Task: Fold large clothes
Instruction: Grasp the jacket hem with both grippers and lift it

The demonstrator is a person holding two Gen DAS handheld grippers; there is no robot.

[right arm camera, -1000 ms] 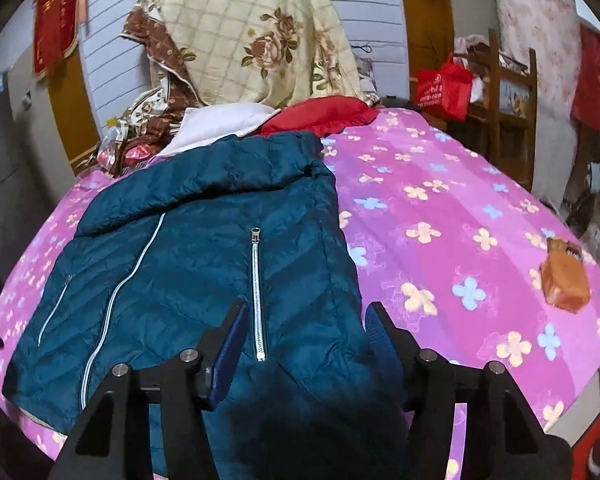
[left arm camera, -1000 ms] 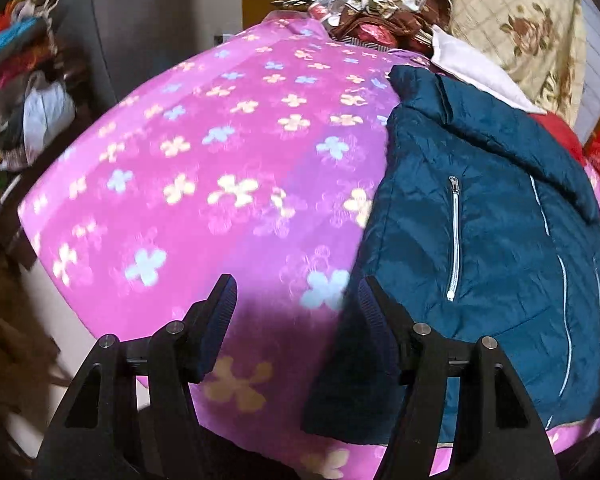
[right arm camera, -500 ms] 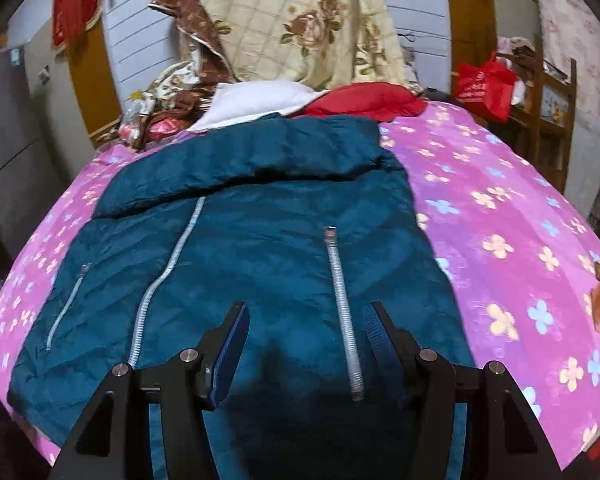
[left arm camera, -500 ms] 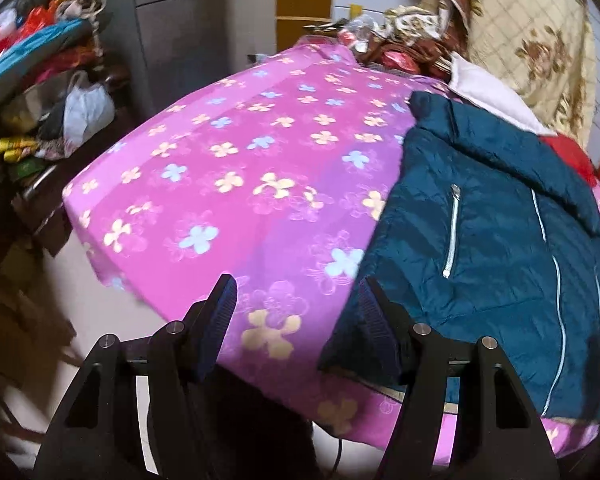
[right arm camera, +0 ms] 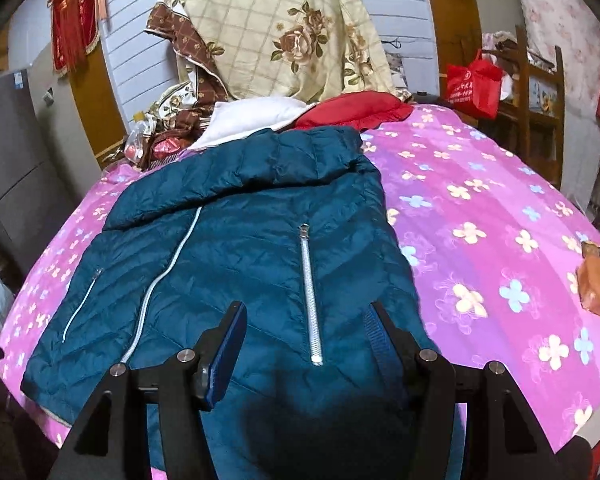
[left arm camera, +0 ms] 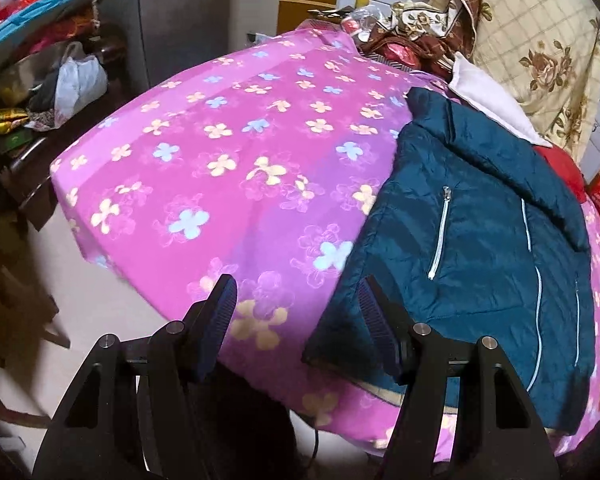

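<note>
A teal quilted jacket [right arm camera: 260, 248] lies front up on a bed with a pink flowered cover [right arm camera: 500, 208], silver zips showing, collar folded over at the far end. In the left wrist view the jacket [left arm camera: 480, 240] fills the right side of the bed [left arm camera: 220, 160]. My left gripper [left arm camera: 296, 316] is open and empty, above the bed's near edge by the jacket's lower left corner. My right gripper [right arm camera: 306, 348] is open and empty, hovering over the jacket's hem near a pocket zip.
White [right arm camera: 256, 118] and red [right arm camera: 356, 110] clothes and a floral quilt [right arm camera: 284, 28] are piled at the bed's far end. An orange packet [right arm camera: 598, 284] lies on the right of the bed. A cluttered shelf [left arm camera: 40, 80] stands left; a red bag [right arm camera: 474, 84] hangs on a wooden rack.
Both grippers have pulled back and up from the bed, so more of the jacket and the floor show. Both stayed open. The jacket has not moved.
</note>
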